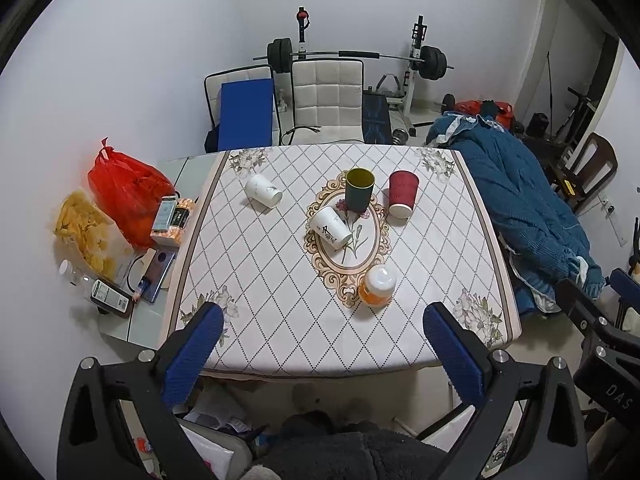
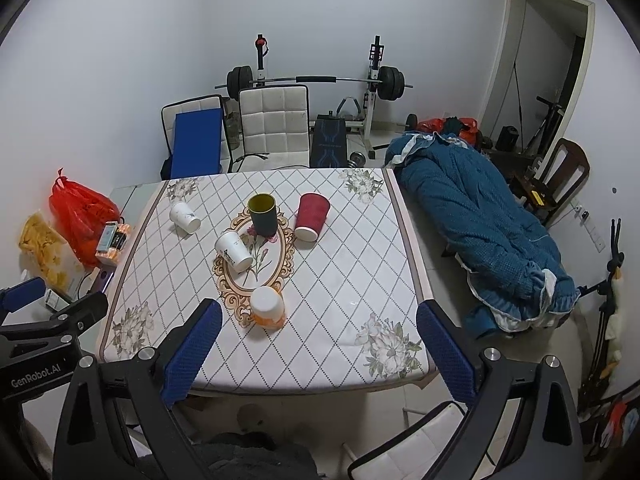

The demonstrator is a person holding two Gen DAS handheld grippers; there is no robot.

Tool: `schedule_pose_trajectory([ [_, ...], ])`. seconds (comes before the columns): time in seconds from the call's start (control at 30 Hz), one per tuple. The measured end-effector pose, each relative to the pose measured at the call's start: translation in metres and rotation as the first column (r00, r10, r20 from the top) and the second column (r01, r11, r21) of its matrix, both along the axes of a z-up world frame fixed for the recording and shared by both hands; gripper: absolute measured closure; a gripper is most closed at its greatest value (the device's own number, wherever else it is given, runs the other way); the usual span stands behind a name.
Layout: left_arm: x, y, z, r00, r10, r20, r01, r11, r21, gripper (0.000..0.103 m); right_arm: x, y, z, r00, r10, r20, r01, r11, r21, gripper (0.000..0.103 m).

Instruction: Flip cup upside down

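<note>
Dark cup [image 2: 263,214] upright; red cup [image 2: 311,217] seemingly inverted.

We face a table [image 1: 472,280] under a diamond-patterned cloth.
On it we see five cups: two white [image 1: 329,227] [image 1: 263,191], dark green [image 1: 359,189], red [image 1: 403,194], orange [image 1: 376,285].

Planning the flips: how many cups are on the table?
5: white cup far left, lettered white cup centre, green cup behind it, red cup right, orange cup nearest.
</note>
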State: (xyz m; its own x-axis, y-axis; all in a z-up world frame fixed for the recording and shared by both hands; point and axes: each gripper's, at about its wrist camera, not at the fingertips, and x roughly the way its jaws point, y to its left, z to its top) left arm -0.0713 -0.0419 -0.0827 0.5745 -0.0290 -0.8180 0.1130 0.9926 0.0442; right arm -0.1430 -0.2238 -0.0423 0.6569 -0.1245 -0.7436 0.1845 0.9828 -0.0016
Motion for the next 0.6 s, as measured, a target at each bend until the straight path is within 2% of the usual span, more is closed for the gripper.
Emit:
schedule_pose_trajectory([
  [0.6, 0.0002, -0.0019, -0.0007, 1.0, 0.022, -0.002, -0.022, 1.0, 0.019, 0.001, 0.0012, -0.0046, -0.0042, 1.0, 0.012, -0.007, -0.012, 1.0, 0.006, 0.003],
])
